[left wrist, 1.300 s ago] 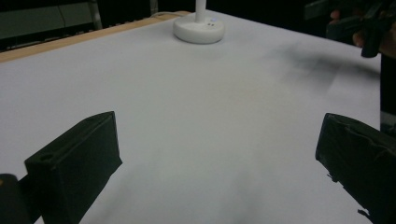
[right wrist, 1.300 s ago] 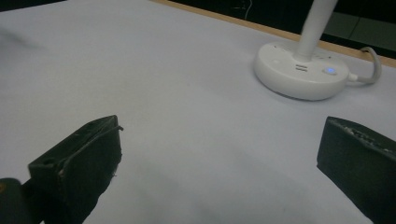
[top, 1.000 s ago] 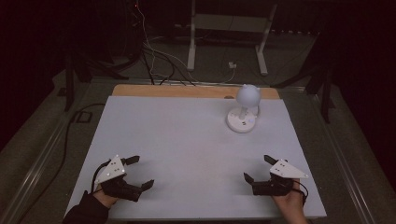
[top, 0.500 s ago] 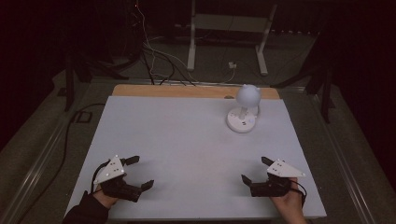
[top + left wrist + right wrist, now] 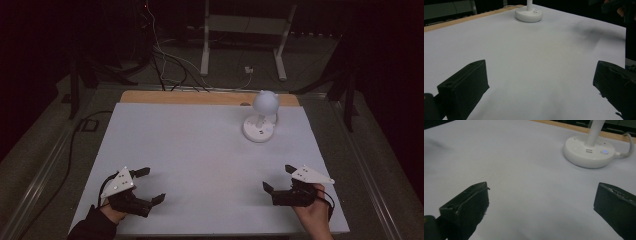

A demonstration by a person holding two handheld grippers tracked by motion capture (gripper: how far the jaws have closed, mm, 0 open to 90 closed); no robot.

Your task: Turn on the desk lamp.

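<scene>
A white desk lamp (image 5: 261, 116) with a round base and ball-shaped head stands at the back right of the white tabletop (image 5: 200, 150). Its base (image 5: 528, 15) lies far ahead in the left gripper view, and the base (image 5: 589, 151) with a blue-lit button sits ahead to the right in the right gripper view. My left gripper (image 5: 150, 185) rests near the front left edge, open and holding nothing. My right gripper (image 5: 278, 177) rests near the front right edge, open and holding nothing. Both sets of jaws stand wide apart over bare table.
A wooden strip (image 5: 190, 97) borders the table's far edge. Beyond it the dark floor holds cables (image 5: 165, 60) and a white metal stand (image 5: 245, 30). The right hand's gripper (image 5: 621, 10) shows at the upper right of the left gripper view.
Both grippers have stayed close to the front edge, shifting only slightly. The lamp has not moved.
</scene>
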